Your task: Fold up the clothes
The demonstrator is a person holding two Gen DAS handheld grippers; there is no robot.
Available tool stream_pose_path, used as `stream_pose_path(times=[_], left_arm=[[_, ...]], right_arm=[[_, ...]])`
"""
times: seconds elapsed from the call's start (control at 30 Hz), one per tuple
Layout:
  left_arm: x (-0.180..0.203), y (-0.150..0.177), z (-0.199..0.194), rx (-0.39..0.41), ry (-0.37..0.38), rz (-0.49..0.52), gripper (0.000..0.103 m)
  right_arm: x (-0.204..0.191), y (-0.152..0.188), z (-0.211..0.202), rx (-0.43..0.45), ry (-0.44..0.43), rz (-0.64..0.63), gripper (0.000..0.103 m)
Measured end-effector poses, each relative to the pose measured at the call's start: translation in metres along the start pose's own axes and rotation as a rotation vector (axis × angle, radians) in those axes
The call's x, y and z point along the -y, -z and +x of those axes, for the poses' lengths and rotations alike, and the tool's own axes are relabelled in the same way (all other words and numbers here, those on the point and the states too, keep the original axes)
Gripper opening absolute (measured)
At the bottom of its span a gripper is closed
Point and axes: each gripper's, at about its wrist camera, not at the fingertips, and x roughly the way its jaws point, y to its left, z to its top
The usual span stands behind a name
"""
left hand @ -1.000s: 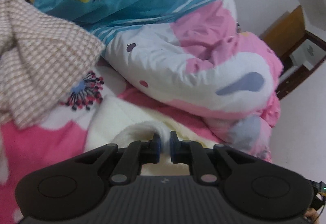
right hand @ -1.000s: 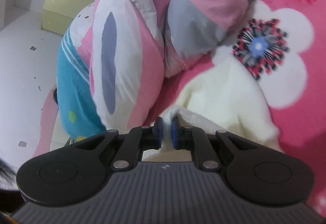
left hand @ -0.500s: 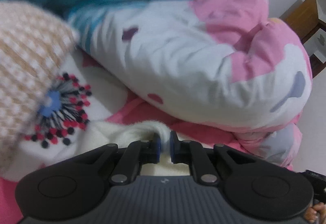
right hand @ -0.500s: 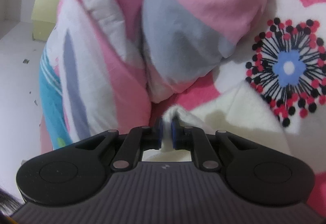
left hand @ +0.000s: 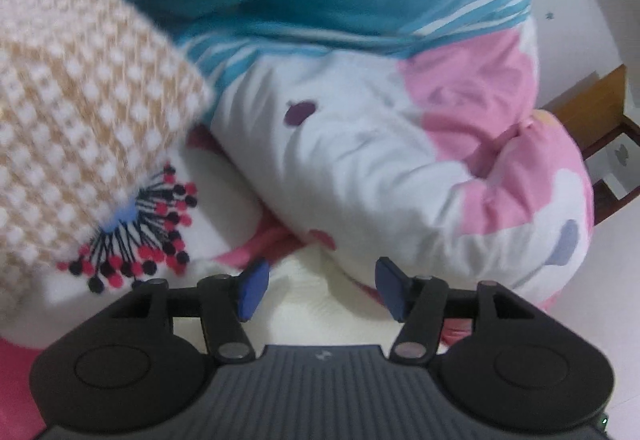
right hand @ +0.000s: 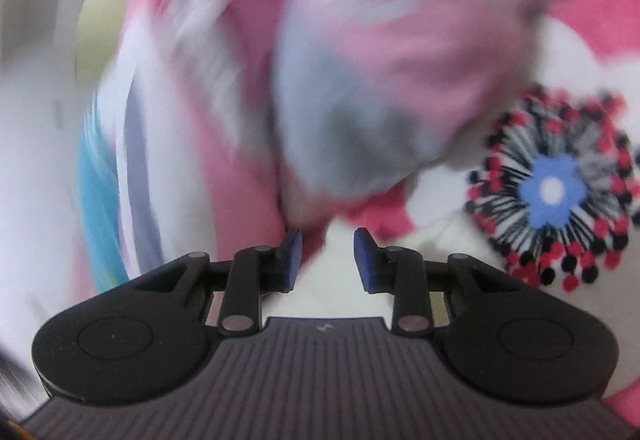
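1. Your left gripper [left hand: 318,288] is spread wide, blue pads [left hand: 252,290] well apart, nothing pinched between them.
2. The cream fleece garment [left hand: 316,304] lies flat on the bed directly under and between the left fingers. Can't tell whether the tips touch it.
3. Your right gripper [right hand: 326,260] is also parted, narrower than the left, holding nothing. The same cream garment [right hand: 332,280] shows in the gap and below it.
4. The right view is motion-blurred, so contact with the cloth can't be judged there.
5. The garment rests on the pink flower-print bedsheet [left hand: 132,236], just in front of the bunched pink, white and blue duvet [left hand: 380,160].
6. In the left view a beige checked cloth [left hand: 72,112] sits at upper left, overlapping the sheet's flower motif, apart from the garment.
7. In the right view the duvet [right hand: 360,80] fills the centre; the sheet's flower motif [right hand: 554,192] is to the right of the fingers.
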Motion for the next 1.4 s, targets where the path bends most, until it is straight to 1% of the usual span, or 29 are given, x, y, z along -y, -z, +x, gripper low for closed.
stream_pose_path(times=[0.1,0.13,0.2,0.23,0.27,0.3,0.33,0.37,0.4,0.43,0.47,0.53,0.57,0.67,0.7,0.77,0.83,0.87,0.9,0.93,0.97,1.03,1.07,1.13,1.23,1.3,1.37,1.4], left_arm=[[0.013,0.004,0.007,-0.056,-0.01,0.127,0.059],[0.019,0.008,0.014,-0.094,-0.035,0.184,0.059],[0.024,0.018,0.029,-0.162,-0.093,0.263,0.059],[0.024,0.023,0.034,-0.165,-0.118,0.287,0.059],[0.023,0.026,0.035,-0.159,-0.128,0.298,0.058],[0.022,0.026,0.034,-0.152,-0.13,0.292,0.056],[0.02,0.024,0.03,-0.139,-0.122,0.267,0.056],[0.018,0.021,0.025,-0.12,-0.111,0.242,0.056],[0.017,0.02,0.017,-0.102,-0.112,0.234,0.057],[0.017,0.018,0.009,-0.085,-0.117,0.231,0.059],[0.016,0.017,0.001,-0.068,-0.121,0.228,0.061],[0.014,0.016,-0.017,-0.062,-0.142,0.211,0.062],[0.012,0.018,-0.029,-0.07,-0.144,0.19,0.062],[0.008,0.028,-0.064,-0.119,-0.162,0.094,0.063],[0.009,0.036,-0.075,-0.133,-0.162,0.067,0.064],[0.003,0.053,-0.1,-0.169,-0.17,-0.013,0.064],[-0.002,0.07,-0.121,-0.189,-0.177,-0.079,0.065],[-0.004,0.078,-0.128,-0.197,-0.176,-0.113,0.067],[-0.006,0.085,-0.131,-0.209,-0.165,-0.142,0.07],[-0.012,0.094,-0.136,-0.222,-0.156,-0.174,0.071],[-0.017,0.103,-0.139,-0.236,-0.158,-0.21,0.072],[-0.03,0.119,-0.135,-0.274,-0.168,-0.279,0.073],[-0.036,0.125,-0.132,-0.272,-0.169,-0.297,0.073],[-0.048,0.135,-0.126,-0.256,-0.17,-0.325,0.074],[-0.065,0.138,-0.115,-0.202,-0.139,-0.37,0.073],[-0.076,0.138,-0.108,-0.165,-0.116,-0.4,0.072],[-0.086,0.139,-0.102,-0.128,-0.093,-0.43,0.072],[-0.088,0.139,-0.1,-0.105,-0.085,-0.432,0.069]], right_arm=[[-0.038,0.009,0.025,-0.1,0.039,-0.249,0.028],[-0.047,0.012,0.036,-0.132,0.055,-0.319,0.028],[-0.054,0.018,0.059,-0.195,0.101,-0.408,0.026],[-0.052,0.018,0.069,-0.204,0.149,-0.435,0.025],[-0.048,0.016,0.073,-0.18,0.209,-0.444,0.023],[-0.042,0.01,0.072,-0.135,0.266,-0.43,0.015],[-0.035,0.003,0.067,-0.083,0.295,-0.39,0.012],[-0.032,-0.003,0.057,-0.028,0.297,-0.344,0.012],[-0.033,-0.006,0.046,0.015,0.316,-0.338,0.016],[-0.033,-0.008,0.036,0.058,0.334,-0.333,0.016],[-0.034,-0.01,0.027,0.079,0.349,-0.329,0.017],[-0.036,-0.007,0.011,0.053,0.369,-0.316,0.017],[-0.036,-0.004,0.002,0.033,0.379,-0.291,0.018],[-0.035,0.014,-0.032,-0.008,0.397,-0.21,0.026],[-0.034,0.022,-0.046,-0.015,0.409,-0.179,0.03],[-0.03,0.041,-0.072,-0.028,0.423,-0.094,0.033],[-0.024,0.064,-0.09,-0.064,0.41,-0.007,0.038],[-0.023,0.079,-0.098,-0.082,0.405,0.031,0.042],[-0.024,0.095,-0.107,-0.101,0.396,0.068,0.047],[-0.024,0.112,-0.111,-0.121,0.383,0.115,0.049],[-0.023,0.128,-0.11,-0.138,0.37,0.172,0.05],[-0.008,0.151,-0.109,-0.167,0.326,0.313,0.05],[0.001,0.158,-0.105,-0.167,0.307,0.374,0.051],[0.024,0.167,-0.098,-0.122,0.239,0.476,0.051],[0.055,0.175,-0.089,-0.029,0.157,0.624,0.053],[0.069,0.18,-0.083,0.009,0.116,0.697,0.052],[0.07,0.182,-0.078,0.042,0.096,0.702,0.053],[0.068,0.183,-0.076,0.055,0.096,0.692,0.053]])
